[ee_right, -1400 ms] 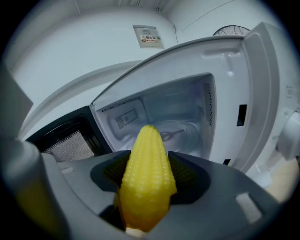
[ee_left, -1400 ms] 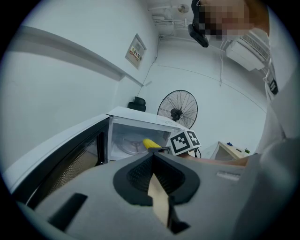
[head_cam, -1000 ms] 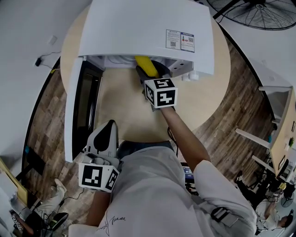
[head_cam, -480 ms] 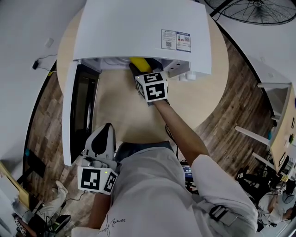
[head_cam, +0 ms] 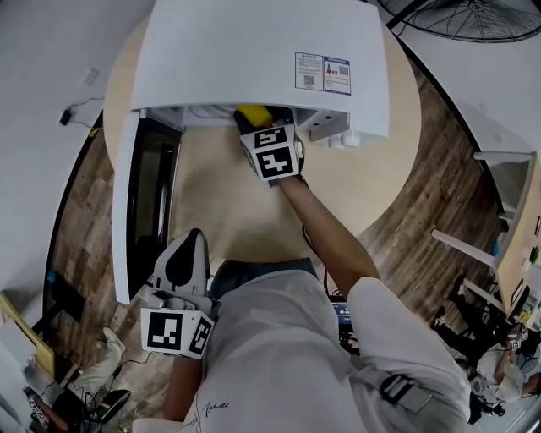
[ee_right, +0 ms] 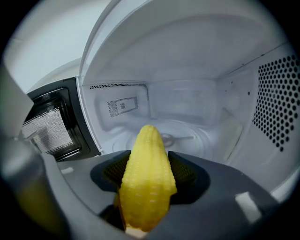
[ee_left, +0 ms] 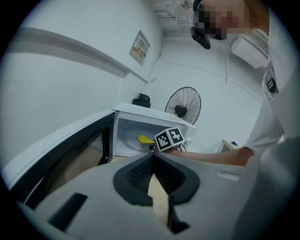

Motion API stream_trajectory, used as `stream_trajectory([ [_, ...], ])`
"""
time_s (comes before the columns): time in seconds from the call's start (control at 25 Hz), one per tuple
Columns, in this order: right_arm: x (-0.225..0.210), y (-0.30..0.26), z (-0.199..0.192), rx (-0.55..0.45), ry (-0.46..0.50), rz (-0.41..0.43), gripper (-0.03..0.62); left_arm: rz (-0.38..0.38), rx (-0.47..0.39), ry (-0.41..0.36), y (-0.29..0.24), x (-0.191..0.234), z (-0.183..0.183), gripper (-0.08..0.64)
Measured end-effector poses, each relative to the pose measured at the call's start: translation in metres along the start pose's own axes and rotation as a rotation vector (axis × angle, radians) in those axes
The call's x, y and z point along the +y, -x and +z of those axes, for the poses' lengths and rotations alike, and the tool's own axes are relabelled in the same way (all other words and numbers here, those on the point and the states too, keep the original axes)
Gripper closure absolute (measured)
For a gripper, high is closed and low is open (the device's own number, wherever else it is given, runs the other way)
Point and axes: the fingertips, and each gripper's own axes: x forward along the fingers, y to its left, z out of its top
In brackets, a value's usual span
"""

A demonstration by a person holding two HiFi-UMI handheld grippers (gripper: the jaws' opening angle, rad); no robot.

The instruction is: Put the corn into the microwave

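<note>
The white microwave [head_cam: 254, 59] stands on the round table with its door [head_cam: 135, 203] swung open to the left. My right gripper [head_cam: 256, 125] is shut on a yellow corn cob [head_cam: 252, 113] at the mouth of the cavity. In the right gripper view the corn [ee_right: 147, 178] sticks up between the dark pads [ee_right: 185, 171], pointing at the glass turntable [ee_right: 187, 136]. My left gripper [head_cam: 188, 254] hangs low by the table's near edge, shut with nothing in it. Its view shows the pads [ee_left: 136, 176] meeting, and the corn [ee_left: 145, 139] far off inside the microwave.
The round wooden table [head_cam: 228, 194] lies in front of the microwave. A floor fan [head_cam: 473, 21] stands at the back right. The cavity's right wall [ee_right: 276, 103] is perforated. The open door's dark window [ee_right: 47, 129] is at the left.
My right gripper has carried the corn a little further in under the microwave's top edge and rolled slightly. The left gripper has stayed where it was.
</note>
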Motion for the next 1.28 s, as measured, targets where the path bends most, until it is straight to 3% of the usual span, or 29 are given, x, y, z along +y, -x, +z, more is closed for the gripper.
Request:
stream_trajectory([
  [0.44,-0.008,-0.019,0.01,-0.002,0.116,-0.04,0.328,0.028,0.028,-0.007,0.001,0.003,-0.007,0.568],
  [1.28,-0.006,-0.042,0.013,0.008,0.215,-0.077,0.328,0.053,0.046,-0.01,0.002,0.008,-0.01,0.568],
])
